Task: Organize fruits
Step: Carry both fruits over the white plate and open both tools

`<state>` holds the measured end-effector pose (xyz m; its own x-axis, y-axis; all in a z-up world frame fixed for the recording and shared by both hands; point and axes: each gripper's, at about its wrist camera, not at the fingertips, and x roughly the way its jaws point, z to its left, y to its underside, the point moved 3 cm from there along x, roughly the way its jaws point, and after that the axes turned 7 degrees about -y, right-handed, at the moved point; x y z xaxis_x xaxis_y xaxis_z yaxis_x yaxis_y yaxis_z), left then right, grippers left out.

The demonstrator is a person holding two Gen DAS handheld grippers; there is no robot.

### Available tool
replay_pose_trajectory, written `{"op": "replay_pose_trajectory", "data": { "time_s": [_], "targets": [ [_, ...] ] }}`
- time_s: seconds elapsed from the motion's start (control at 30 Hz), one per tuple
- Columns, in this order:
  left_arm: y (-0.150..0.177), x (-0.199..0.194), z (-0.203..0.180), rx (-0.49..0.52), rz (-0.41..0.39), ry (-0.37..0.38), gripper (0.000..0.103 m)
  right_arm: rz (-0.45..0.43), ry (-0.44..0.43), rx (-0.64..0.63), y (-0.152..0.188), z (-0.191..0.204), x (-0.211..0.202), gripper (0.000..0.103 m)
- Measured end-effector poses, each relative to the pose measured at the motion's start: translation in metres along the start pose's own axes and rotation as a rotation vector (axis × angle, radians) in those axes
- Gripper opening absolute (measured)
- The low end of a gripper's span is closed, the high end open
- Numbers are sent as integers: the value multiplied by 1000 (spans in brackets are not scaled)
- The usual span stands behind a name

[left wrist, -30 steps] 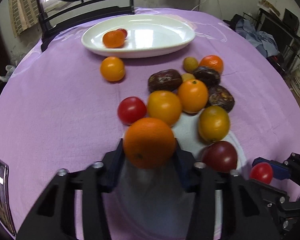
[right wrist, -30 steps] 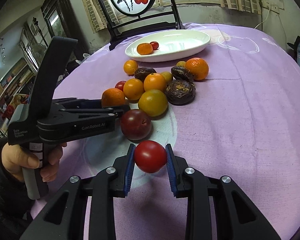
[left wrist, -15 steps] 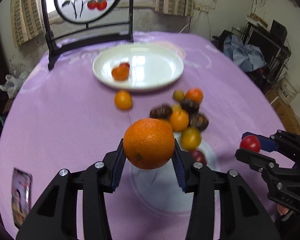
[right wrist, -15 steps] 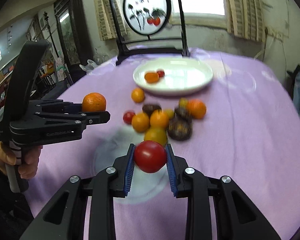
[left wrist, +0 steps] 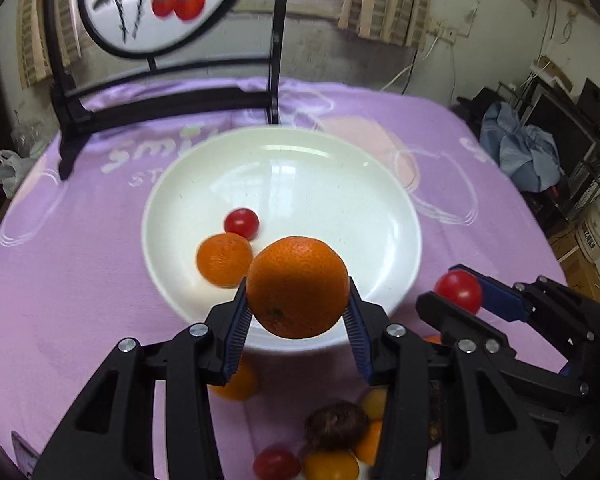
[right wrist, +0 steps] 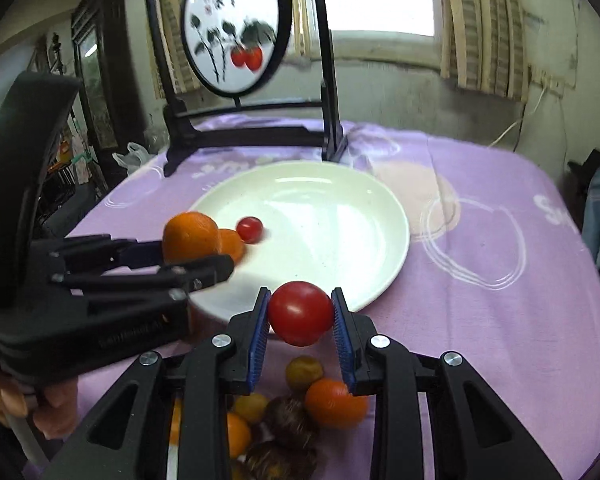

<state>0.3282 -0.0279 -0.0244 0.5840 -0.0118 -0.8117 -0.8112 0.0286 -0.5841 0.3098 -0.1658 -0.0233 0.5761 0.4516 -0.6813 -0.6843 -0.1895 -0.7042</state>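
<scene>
The left gripper [left wrist: 298, 312] is clamped on an orange [left wrist: 297, 286], held aloft. Beside it, the right gripper [right wrist: 301, 320] pinches a red tomato [right wrist: 301, 312], also raised.

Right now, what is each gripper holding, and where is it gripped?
The left gripper clamps an orange across its sides; the right gripper clamps a red tomato across its sides.

A purple cloth [left wrist: 80, 312] with pale ring prints and white lettering covers the tabletop [right wrist: 520, 320]. On it rests a white plate [left wrist: 340, 184], and behind the plate stands a black-framed round screen [right wrist: 236, 28] painted with red fruit. Nearer the camera, loose fruit lies on the cloth: a mandarin [right wrist: 334, 404], a dark wrinkled passion fruit [left wrist: 336, 426], a cherry tomato [left wrist: 276, 464] and small yellow fruits [right wrist: 304, 372].
</scene>
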Motion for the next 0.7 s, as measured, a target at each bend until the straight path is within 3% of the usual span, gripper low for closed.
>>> {"op": "replay_pose_trajectory", "data": {
  "time_s": [0.17, 0.3, 0.33, 0.47, 0.7],
  "targets": [
    [-1, 40, 0, -10, 77, -6, 43, 62, -15, 20, -3, -21, 39, 32],
    [-6, 47, 3, -19, 77, -26, 45, 92, -82, 113, -4, -38, 61, 32],
    [-8, 46, 4, -27, 82, -23, 46, 81, -98, 139, -3, -40, 59, 37],
    [-14, 23, 13, -44, 20, -70, 81, 26, -110, 185, -5, -46, 40, 58],
    [-2, -30, 17, -26, -56, -61, 85, -10, -123, 158, 6, -32, -9, 61]
  ]
}}
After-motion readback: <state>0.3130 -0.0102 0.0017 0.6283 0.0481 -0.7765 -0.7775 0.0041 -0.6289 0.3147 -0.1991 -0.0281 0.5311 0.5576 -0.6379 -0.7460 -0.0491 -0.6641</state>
